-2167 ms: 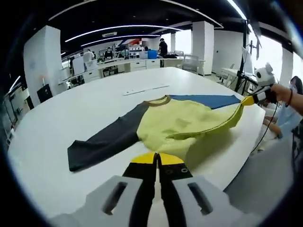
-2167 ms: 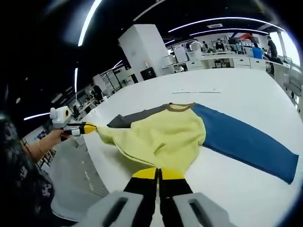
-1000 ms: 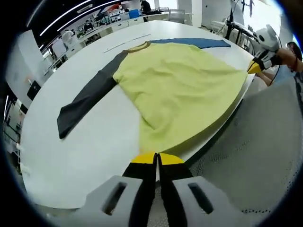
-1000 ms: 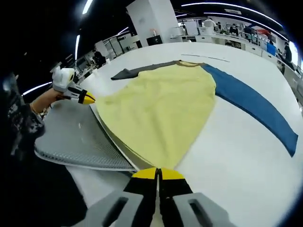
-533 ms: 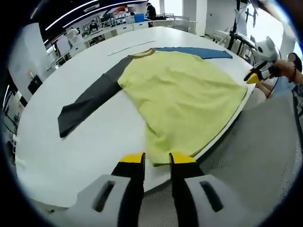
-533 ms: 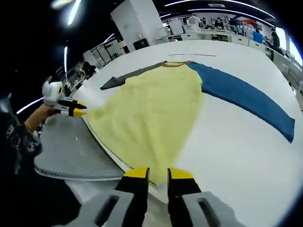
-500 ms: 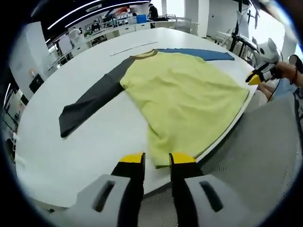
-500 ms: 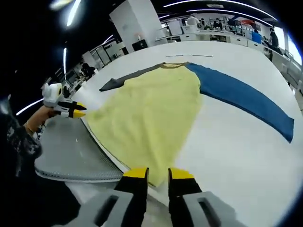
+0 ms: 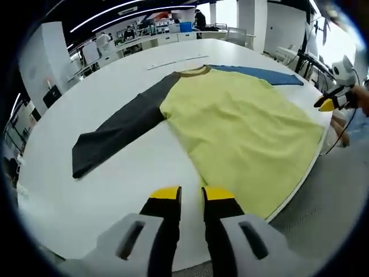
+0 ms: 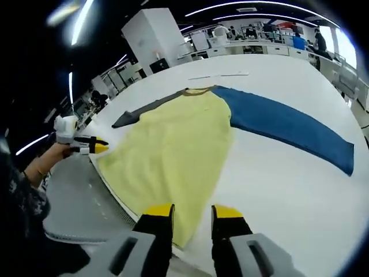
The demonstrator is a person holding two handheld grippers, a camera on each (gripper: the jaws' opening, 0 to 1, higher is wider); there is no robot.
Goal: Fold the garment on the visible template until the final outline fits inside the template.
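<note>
Garment (image 9: 242,127) spread flat on the white surface (image 9: 115,190), hem at the near edge.

We see its yellow body face up, the dark sleeve (image 9: 118,130) and the blue sleeve (image 10: 288,124) stretched out to either side. Left gripper (image 9: 187,193) and right gripper (image 10: 193,210) hover just short of the hem, fingers released and empty. We judge that folding has not begun; next, each sleeve calls for a grasp and a fold across the body. No container is visible, and we cannot make out a template.

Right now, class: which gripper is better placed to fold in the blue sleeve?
Probably the right gripper: open, and the blue sleeve lies on its side; the left gripper faces the grey sleeve.
</note>
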